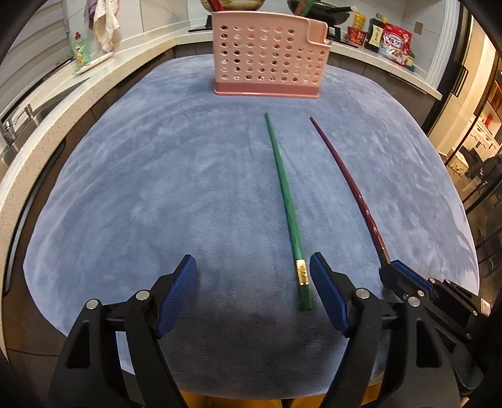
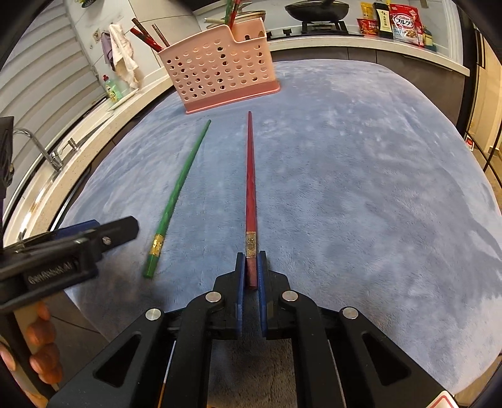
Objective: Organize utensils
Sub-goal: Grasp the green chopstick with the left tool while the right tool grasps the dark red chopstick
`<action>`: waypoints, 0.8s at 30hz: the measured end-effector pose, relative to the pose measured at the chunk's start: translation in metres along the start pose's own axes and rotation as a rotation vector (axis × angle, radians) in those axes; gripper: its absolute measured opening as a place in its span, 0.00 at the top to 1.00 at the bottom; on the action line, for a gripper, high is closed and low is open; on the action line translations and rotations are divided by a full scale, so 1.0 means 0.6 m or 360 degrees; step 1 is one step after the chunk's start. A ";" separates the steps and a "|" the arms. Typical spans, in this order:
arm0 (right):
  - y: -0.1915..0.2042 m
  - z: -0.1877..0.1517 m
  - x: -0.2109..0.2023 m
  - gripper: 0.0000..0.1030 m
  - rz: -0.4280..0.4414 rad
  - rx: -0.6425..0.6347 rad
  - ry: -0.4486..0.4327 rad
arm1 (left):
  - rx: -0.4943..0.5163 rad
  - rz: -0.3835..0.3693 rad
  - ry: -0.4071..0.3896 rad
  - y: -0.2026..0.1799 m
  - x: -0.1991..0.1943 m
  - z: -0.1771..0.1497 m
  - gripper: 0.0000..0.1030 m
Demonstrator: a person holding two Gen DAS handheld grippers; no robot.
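Observation:
A green chopstick with a gold band lies on the blue cloth; its thick end rests just inside my right-hand pad. My left gripper stands open, pads clear of the stick. A red chopstick lies to the right. My right gripper is shut on its thick end, below the gold band. A pink perforated utensil holder stands at the cloth's far edge with several chopsticks inside.
A counter with a sink tap curves along the left. A green dish-soap bottle, a hanging towel, a wok on a stove and food packets line the back. A hand's fingers hold the left tool.

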State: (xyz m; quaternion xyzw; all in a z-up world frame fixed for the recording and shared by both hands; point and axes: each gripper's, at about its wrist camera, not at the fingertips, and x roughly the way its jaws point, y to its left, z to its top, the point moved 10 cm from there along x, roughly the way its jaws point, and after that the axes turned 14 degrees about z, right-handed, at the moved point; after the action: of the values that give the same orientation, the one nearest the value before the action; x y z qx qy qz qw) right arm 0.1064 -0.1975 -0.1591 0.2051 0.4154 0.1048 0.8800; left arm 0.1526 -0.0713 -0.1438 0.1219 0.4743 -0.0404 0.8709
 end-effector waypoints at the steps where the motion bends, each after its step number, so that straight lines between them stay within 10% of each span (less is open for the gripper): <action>1: 0.000 -0.001 0.000 0.93 0.0001 -0.0001 0.0001 | 0.0010 -0.0001 0.0005 -0.005 0.002 -0.003 0.31; 11: -0.001 -0.004 -0.002 0.93 0.0019 -0.0002 0.0004 | 0.0049 0.0030 0.0046 -0.020 0.026 -0.020 0.42; 20: 0.002 -0.007 -0.004 0.93 0.0028 0.0002 0.0009 | 0.0067 -0.0029 0.0047 -0.025 0.019 -0.019 0.92; 24: 0.009 -0.004 -0.013 0.93 0.0038 -0.0004 0.0001 | 0.0045 -0.0067 0.0063 -0.022 0.014 -0.018 0.92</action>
State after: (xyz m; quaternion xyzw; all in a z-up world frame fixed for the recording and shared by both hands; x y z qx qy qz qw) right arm 0.0993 -0.1949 -0.1528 0.2089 0.4131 0.1160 0.8788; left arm 0.1458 -0.0813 -0.1588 0.1250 0.4932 -0.0630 0.8586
